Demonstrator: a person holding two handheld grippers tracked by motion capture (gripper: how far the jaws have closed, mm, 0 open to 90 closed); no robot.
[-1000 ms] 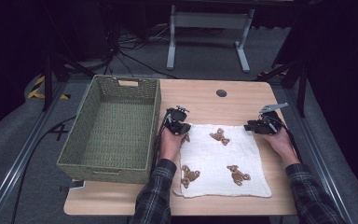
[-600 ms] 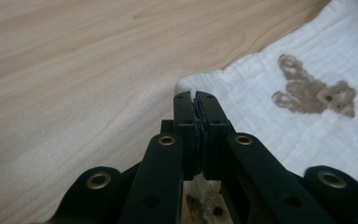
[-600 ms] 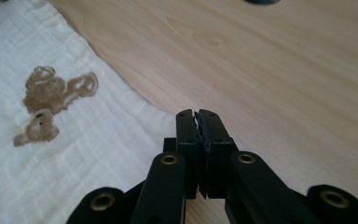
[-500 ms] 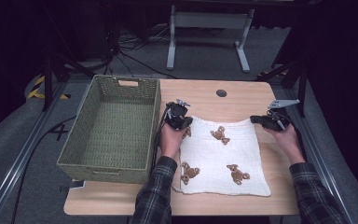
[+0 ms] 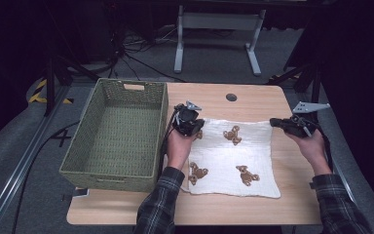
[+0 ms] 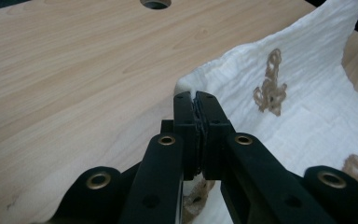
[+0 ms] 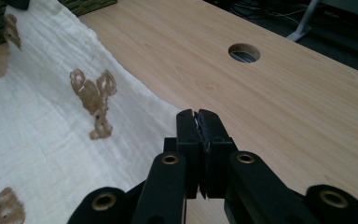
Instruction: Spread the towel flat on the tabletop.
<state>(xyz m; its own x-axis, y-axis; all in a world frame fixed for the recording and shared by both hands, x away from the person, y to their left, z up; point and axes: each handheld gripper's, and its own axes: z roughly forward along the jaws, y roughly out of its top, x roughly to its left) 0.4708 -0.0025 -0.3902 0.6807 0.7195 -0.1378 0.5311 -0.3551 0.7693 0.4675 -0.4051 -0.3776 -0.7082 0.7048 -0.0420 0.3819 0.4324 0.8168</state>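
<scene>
A white cloth (image 5: 233, 161) printed with brown bears lies on the wooden table (image 5: 253, 105). My left gripper (image 5: 193, 123) is shut on its far left corner, and the pinched fabric rises to the closed jaw tips in the left gripper view (image 6: 196, 95). My right gripper (image 5: 273, 122) is shut on the far right corner, with a thin white edge showing between its tips (image 7: 197, 114). The far edge hangs lifted between the two grippers, while the near half rests flat. Cloth folds show beside the jaws (image 6: 307, 107) (image 7: 42, 140).
A green woven basket (image 5: 119, 134) stands empty on the left of the table, close to my left hand. A round cable hole (image 5: 231, 97) sits in the tabletop beyond the cloth. Dark floor, cables and a metal stand lie behind the table.
Both grippers have risen and carried the cloth's far corners up off the table. The right gripper has also drifted outward to the right, drawing the far edge tighter.
</scene>
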